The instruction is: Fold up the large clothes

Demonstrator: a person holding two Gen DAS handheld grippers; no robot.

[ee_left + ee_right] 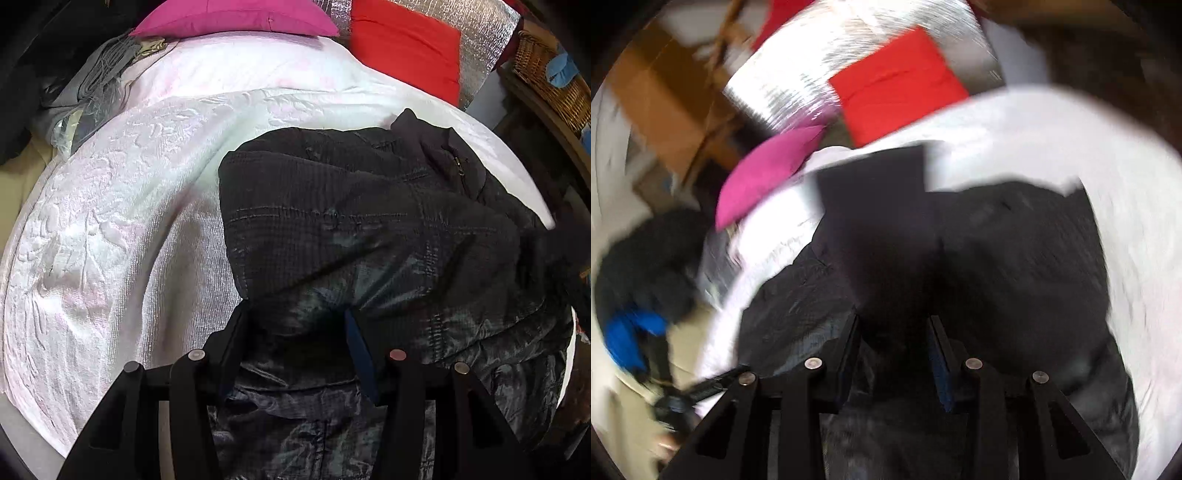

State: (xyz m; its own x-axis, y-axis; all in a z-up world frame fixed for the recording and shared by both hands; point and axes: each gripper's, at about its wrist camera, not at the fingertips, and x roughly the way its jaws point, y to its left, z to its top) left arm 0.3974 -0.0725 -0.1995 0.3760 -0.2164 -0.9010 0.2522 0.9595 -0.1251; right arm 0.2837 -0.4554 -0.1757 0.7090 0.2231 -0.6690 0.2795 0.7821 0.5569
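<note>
A black quilted jacket point(369, 221) lies crumpled on a white textured bedspread point(129, 221), with its collar and zip toward the far right. My left gripper point(291, 314) is at the jacket's near edge, and shiny fabric is bunched and pinched between its fingers. The right wrist view is motion-blurred. In it my right gripper point(894, 317) is shut on the jacket point(1015, 258), and a dark flap of it stands up between the jaws, hiding what lies behind. The bedspread point(1071, 129) shows around the jacket.
A pink cushion point(236, 18) and a red cushion point(406, 48) lie at the head of the bed. Grey folded clothes point(92, 81) sit at the far left. A wicker basket point(546, 74) stands off the right side. A cardboard box point(657, 110) shows in the right wrist view.
</note>
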